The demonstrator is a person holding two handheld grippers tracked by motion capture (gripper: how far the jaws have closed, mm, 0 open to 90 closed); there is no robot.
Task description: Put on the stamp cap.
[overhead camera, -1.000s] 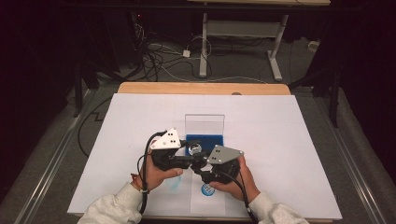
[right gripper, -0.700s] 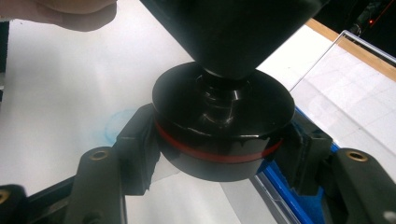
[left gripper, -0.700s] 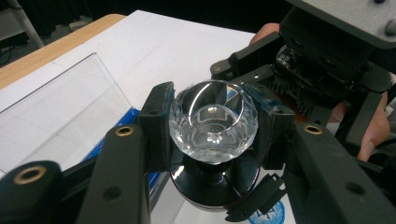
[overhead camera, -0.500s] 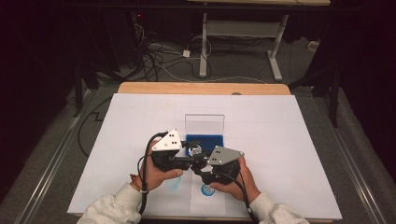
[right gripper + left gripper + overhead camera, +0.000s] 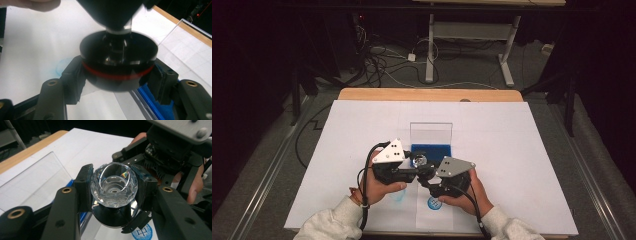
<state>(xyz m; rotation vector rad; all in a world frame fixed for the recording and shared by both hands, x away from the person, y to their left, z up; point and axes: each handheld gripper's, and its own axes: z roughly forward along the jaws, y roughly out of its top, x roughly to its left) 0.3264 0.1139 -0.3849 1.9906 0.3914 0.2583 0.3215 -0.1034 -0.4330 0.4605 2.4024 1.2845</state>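
Now | left tongs (image 5: 113,192) clamp crystal knob (image 5: 114,185) | right tongs (image 5: 117,80) easing open around black base (image 5: 118,60) | hands unmoved

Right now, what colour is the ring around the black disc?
Red ring on the black disc, clearest in the right gripper view.

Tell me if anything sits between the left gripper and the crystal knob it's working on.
Nothing visible does. The left gripper is shut directly on the faceted crystal knob, its pads against both sides. Just below, the right gripper clamps the black disc base under the knob, beside the blue pad.
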